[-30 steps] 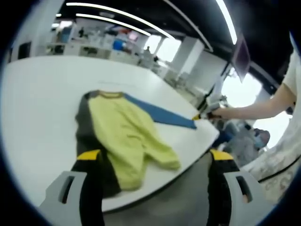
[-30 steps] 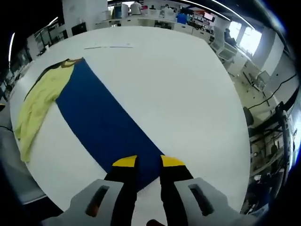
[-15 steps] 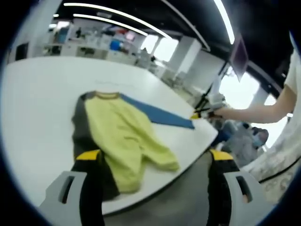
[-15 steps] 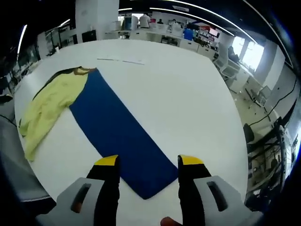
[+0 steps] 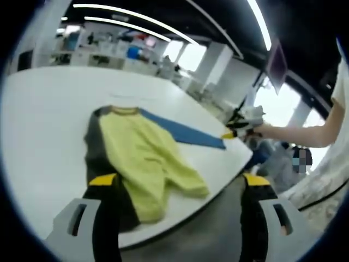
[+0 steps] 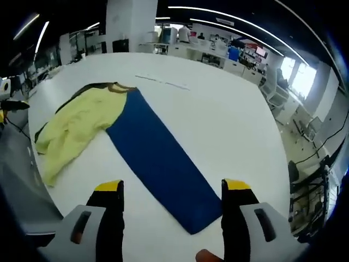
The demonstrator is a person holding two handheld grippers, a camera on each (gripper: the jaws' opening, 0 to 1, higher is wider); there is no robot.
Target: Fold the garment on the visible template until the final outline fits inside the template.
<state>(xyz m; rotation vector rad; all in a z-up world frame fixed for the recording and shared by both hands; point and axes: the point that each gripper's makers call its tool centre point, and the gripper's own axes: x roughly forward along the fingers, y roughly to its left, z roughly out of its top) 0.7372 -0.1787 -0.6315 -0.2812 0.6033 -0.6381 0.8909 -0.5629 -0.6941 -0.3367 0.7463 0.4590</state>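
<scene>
- Left gripper [image 5: 180, 180], in the left gripper view: two black fingers with yellow tips, spread wide with nothing between them, hanging over the near edge of the bench.
- Right gripper [image 6: 172, 188], in the right gripper view: two black, yellow-tipped fingers, also wide apart and holding nothing, just short of the near end of the blue strip. In the left gripper view this gripper [image 5: 235, 132] appears at the strip's far corner, held by a person's hand [image 5: 252, 121].
- One large white bench [image 6: 218, 125]: its rounded edge runs close below both grippers; broad bare surface lies beyond and beside the cloth.
- One long dark-blue rectangular fabric template [image 6: 161, 161] [image 5: 182, 132] lies flat and diagonal on the bench, its near corner close to the bench edge.
- One yellow long-sleeved garment with dark grey side panels and a brownish collar [image 5: 144, 161] [image 6: 76, 128] lies rumpled, overlapping the far end of the template; most of it sits off the template, and one sleeve reaches toward the bench edge.
- No readable writing or labels on any of these.
- Far off: an office with desks and ceiling light strips.
</scene>
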